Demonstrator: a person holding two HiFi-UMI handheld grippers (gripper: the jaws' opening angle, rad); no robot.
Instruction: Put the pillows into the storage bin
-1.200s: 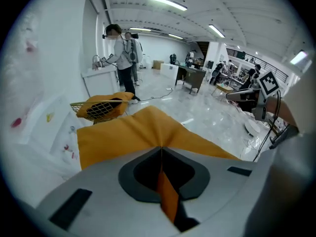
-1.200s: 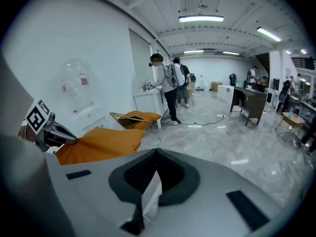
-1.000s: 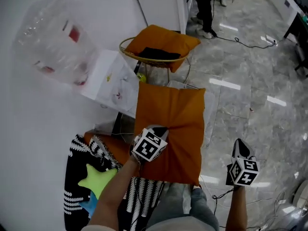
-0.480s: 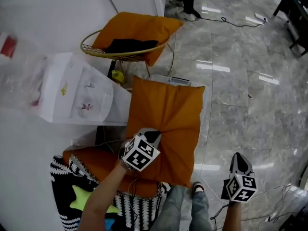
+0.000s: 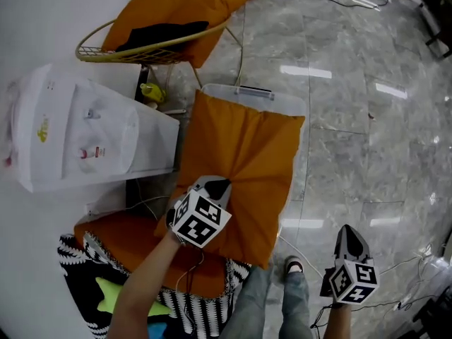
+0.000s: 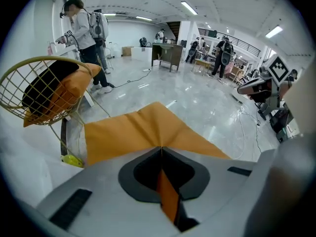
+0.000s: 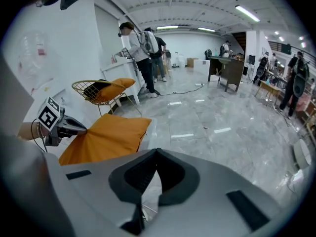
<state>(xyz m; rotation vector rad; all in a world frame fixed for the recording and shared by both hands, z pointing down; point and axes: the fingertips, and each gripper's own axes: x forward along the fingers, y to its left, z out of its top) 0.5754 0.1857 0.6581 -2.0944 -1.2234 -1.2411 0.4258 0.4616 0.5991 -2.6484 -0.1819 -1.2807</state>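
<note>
An orange pillow (image 5: 244, 154) hangs from my left gripper (image 5: 217, 186), which is shut on a pinch of its fabric near one side. The pillow spreads over the white storage bin (image 5: 272, 97), hiding most of its opening; I cannot tell whether it touches the rim. In the left gripper view the jaws (image 6: 161, 147) clamp a fold of the orange pillow (image 6: 143, 130). My right gripper (image 5: 351, 230) is shut and empty, off to the right over the floor. In the right gripper view its tips (image 7: 157, 149) meet, with the pillow (image 7: 106, 135) and bin (image 7: 150, 127) to the left.
A second orange pillow (image 5: 134, 239) lies on a black-and-white striped cover (image 5: 92, 295) under my left arm. A third orange pillow (image 5: 176, 9) sits in a wire chair (image 5: 106, 51). A white water dispenser (image 5: 85, 133) stands left of the bin. Cables (image 5: 311, 302) trail on the marble floor.
Both grippers have come down. The held pillow has dropped lower over the bin and now covers more of it. The right gripper stays shut and empty.
</note>
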